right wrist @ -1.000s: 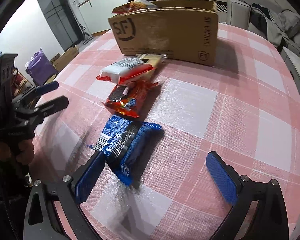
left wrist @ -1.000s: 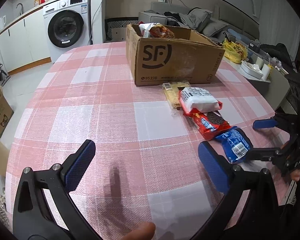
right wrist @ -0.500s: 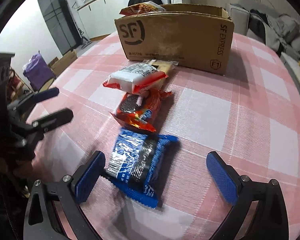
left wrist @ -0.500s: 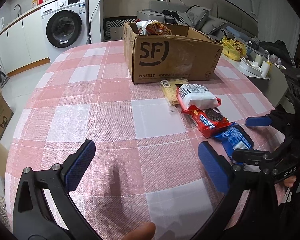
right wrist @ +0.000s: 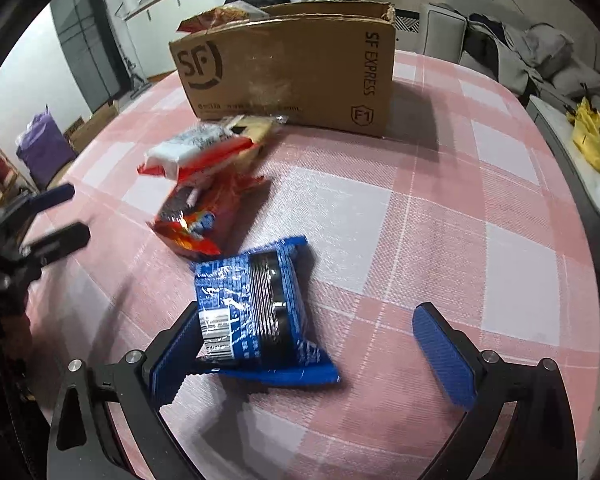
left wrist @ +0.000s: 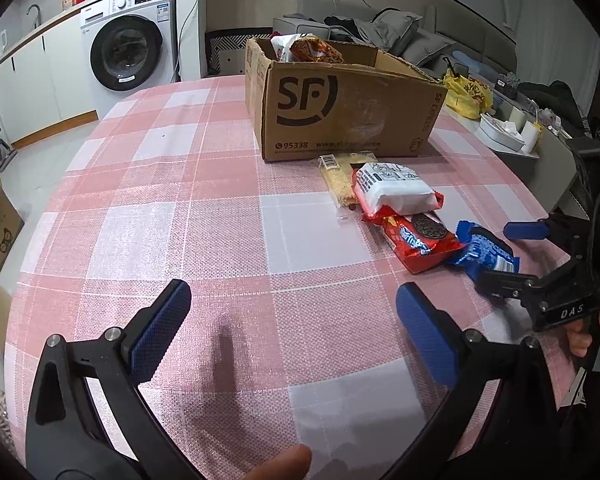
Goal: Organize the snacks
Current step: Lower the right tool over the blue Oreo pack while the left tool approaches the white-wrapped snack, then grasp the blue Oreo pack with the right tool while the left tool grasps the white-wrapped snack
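A blue Oreo pack point(right wrist: 256, 312) lies on the pink checked tablecloth between my right gripper's point(right wrist: 312, 352) open fingers, against the left pad point(right wrist: 176, 356). It also shows in the left wrist view point(left wrist: 485, 253), with the right gripper point(left wrist: 512, 254) around it. Beyond it lie a red Oreo pack point(right wrist: 196, 216) point(left wrist: 418, 238), a white-and-red pack point(right wrist: 192, 152) point(left wrist: 394, 190) and a clear cracker pack point(left wrist: 340, 178). An open SF cardboard box point(left wrist: 340, 112) point(right wrist: 292, 68) holds a snack bag point(left wrist: 312, 50). My left gripper point(left wrist: 292, 328) is open and empty over bare cloth.
The table point(left wrist: 180, 220) is round, its edge close on the right. A side table with a yellow bag point(left wrist: 466, 92) and a white dish stands beyond that edge. A washing machine point(left wrist: 128, 52) and a sofa stand behind.
My right gripper has moved forward around the blue Oreo pack, which now sits deeper between its fingers. The left gripper has stayed open in place.
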Motion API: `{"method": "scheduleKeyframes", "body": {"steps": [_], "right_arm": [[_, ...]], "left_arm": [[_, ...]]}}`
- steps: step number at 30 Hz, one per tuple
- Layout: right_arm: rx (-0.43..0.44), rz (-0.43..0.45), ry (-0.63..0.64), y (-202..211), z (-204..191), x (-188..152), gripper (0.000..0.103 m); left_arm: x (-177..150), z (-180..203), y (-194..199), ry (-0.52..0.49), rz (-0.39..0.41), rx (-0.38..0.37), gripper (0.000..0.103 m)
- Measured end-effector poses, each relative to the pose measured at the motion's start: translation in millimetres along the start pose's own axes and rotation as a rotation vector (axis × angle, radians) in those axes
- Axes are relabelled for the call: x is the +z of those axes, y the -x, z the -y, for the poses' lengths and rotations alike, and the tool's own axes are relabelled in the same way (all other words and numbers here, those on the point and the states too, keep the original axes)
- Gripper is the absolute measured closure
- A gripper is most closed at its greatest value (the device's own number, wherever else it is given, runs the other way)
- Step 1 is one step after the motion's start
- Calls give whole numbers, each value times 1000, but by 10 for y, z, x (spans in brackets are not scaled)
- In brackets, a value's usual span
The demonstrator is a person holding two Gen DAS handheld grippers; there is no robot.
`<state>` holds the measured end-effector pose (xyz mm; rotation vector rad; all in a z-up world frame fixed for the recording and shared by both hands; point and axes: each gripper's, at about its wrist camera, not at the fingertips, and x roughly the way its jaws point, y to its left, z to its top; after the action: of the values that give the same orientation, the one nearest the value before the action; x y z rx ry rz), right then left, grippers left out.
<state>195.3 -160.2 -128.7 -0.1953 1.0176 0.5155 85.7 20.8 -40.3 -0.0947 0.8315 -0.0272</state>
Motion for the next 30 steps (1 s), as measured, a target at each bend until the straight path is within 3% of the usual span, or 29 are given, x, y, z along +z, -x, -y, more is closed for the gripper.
{"method": "scheduleKeyframes", "body": {"steps": [15, 30], "right_arm": [[-96, 16, -40, -42, 258, 9, 0], [-80, 37, -20, -13, 259, -73, 0]], "left_arm": [[268, 221, -309, 11, -50, -83, 1], [765, 575, -704, -31, -88, -89, 1]]}}
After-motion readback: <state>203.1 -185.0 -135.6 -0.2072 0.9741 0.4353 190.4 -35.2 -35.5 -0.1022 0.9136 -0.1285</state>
